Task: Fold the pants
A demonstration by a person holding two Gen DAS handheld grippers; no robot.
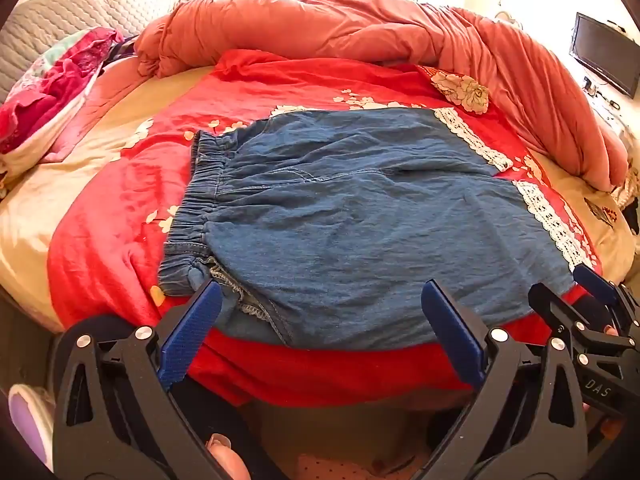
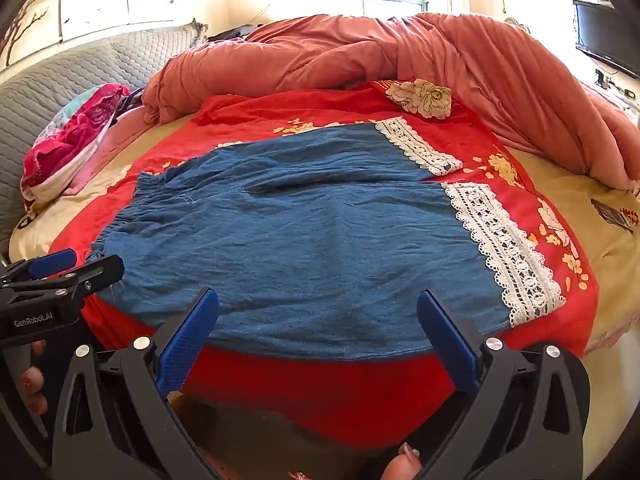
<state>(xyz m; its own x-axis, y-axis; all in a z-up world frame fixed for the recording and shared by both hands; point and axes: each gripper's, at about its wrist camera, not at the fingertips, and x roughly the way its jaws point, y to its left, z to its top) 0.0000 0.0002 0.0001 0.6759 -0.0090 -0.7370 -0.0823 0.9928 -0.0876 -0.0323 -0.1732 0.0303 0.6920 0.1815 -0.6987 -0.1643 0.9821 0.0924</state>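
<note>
The blue denim pants (image 1: 360, 216) lie spread flat on a red floral blanket (image 1: 120, 220) near the bed's (image 1: 24, 220) front edge, elastic waistband toward the left edge, white lace hems (image 2: 504, 248) toward the right. The left gripper (image 1: 320, 312) and right gripper (image 2: 318, 316) hover over the front edge, both wide open, holding nothing. A pink duvet (image 1: 360, 28) is bunched along the far edge.

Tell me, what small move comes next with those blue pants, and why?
Probably lower both sets of open fingers onto the near edge of the denim pants and pinch it; the pants lie flat and unfolded on the red blanket, and neither gripper holds anything.
</note>
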